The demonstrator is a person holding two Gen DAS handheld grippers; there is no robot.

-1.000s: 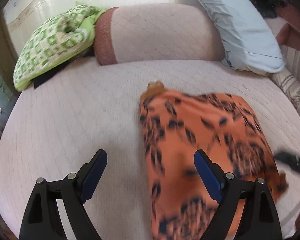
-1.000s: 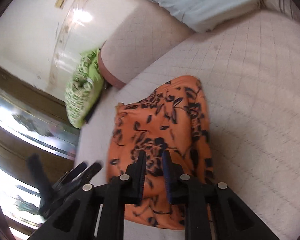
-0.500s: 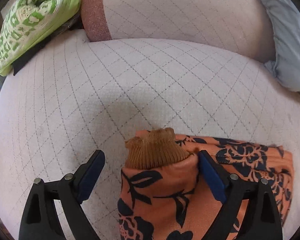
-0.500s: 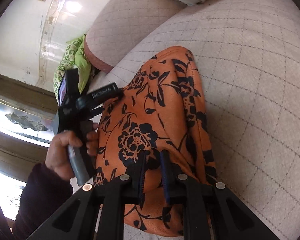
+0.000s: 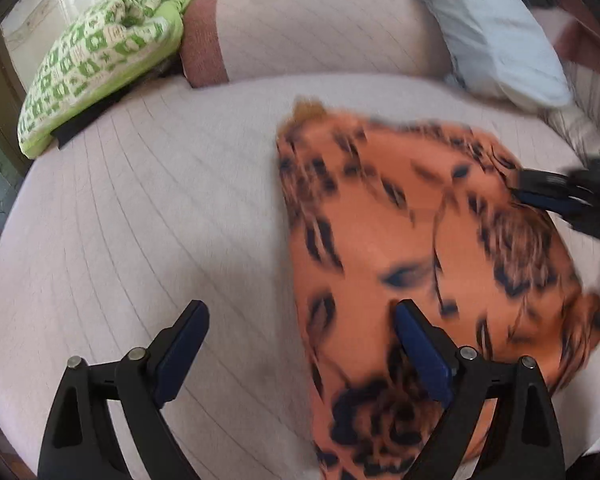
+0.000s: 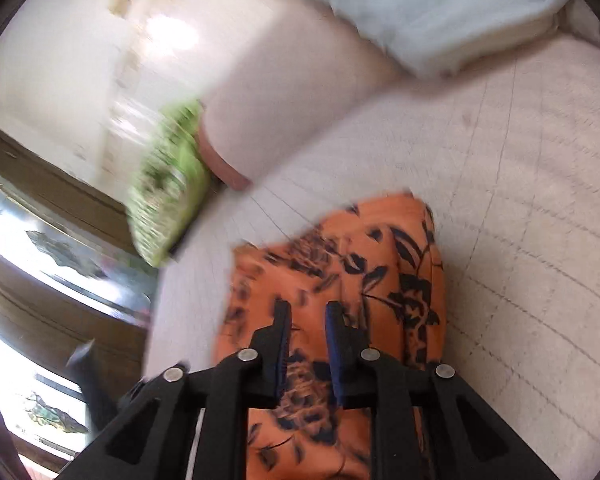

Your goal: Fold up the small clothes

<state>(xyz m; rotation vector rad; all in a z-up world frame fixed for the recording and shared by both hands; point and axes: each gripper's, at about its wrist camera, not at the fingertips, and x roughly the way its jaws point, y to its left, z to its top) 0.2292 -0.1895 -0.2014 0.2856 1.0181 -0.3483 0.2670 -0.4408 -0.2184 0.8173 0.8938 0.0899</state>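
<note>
An orange garment (image 5: 420,240) with a black flower print lies folded on the quilted sofa seat (image 5: 140,220); a brown ribbed edge shows at its far end. My left gripper (image 5: 300,344) hovers wide open above the garment's left border, one finger over cloth and the other over bare seat. At that view's right edge, my right gripper (image 5: 548,196) sits on the garment's right side. In the right wrist view, my right gripper (image 6: 308,320) stands over the garment (image 6: 360,264), its jaws opening by a narrow gap. Flat cloth shows in the gap, and nothing is pinched.
A green patterned cushion (image 5: 96,52) leans at the back left beside a pale bolster (image 5: 320,28) with a reddish end. A light blue pillow (image 5: 492,28) lies at the back right. Dark wood and glass (image 6: 60,248) border the sofa's left side.
My left gripper has pulled back from the ribbed end, so most of the garment shows again. In the right wrist view the hand with the left gripper is gone, and the right jaws stand slightly wider.
</note>
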